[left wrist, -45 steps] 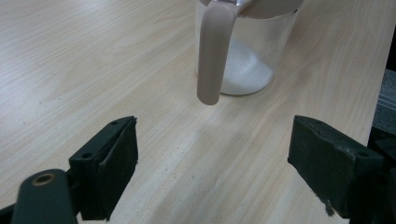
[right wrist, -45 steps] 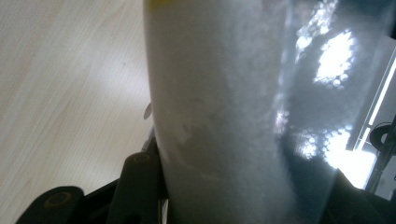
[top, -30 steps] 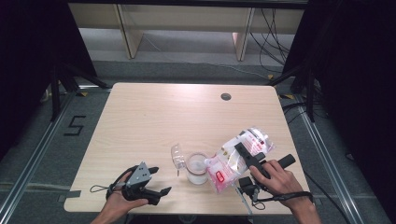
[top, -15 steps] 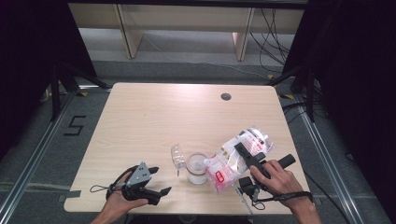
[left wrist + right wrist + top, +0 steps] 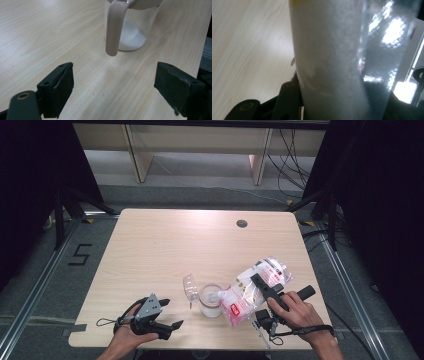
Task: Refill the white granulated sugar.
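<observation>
Currently: bag of white granules (image 5: 252,290), clamped in right tool (image 5: 261,287) and tipped spout-down over lidded glass jar (image 5: 210,300) at counter's (image 5: 165,245) near edge for pouring; left tool (image 5: 162,317) idle, jaws wide, empty.

A clear plastic bag of white powder with red label print (image 5: 250,292) was seen; a clear glass jar with white powder (image 5: 210,301); a pale wood-grain surface (image 5: 165,250); black claws.

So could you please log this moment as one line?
right gripper: shut on bag, tilted over jar | left gripper: open, idle | jar: white grains inside
</observation>
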Demonstrator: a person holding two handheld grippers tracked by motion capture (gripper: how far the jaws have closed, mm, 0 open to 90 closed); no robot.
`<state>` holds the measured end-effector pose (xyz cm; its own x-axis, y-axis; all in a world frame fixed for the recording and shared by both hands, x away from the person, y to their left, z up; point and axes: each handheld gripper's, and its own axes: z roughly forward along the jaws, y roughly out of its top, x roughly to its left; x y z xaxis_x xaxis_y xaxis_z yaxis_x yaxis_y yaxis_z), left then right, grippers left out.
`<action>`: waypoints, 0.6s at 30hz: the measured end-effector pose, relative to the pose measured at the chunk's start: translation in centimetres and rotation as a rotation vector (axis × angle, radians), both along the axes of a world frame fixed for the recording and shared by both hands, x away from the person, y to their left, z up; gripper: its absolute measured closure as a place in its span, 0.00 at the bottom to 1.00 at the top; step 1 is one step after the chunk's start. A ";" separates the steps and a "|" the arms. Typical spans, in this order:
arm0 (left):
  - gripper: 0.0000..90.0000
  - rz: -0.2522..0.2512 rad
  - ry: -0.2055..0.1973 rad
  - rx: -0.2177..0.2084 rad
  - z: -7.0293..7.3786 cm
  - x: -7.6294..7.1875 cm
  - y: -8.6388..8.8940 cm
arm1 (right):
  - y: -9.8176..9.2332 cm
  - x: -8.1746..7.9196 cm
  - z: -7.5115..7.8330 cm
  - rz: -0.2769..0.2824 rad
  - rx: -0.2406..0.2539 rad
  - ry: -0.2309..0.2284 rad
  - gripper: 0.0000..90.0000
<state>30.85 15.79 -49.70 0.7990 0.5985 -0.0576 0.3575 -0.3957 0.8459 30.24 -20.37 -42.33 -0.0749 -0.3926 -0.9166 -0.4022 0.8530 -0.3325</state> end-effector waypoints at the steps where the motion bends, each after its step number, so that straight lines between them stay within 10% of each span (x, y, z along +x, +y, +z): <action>1: 0.17 0.000 0.000 0.000 0.0 0.0 0.0 | 0.0 0.0 0.0 0.003 -0.001 0.000 0.69; 18: 0.17 0.002 0.002 -0.009 0.0 0.0 -0.1 | -0.2 0.2 -0.1 -0.001 0.028 0.028 0.70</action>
<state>30.81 15.73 -49.71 0.7975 0.5999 -0.0643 0.3599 -0.3875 0.8487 30.47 -20.59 -42.39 -0.1009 -0.3664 -0.9250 -0.4100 0.8624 -0.2969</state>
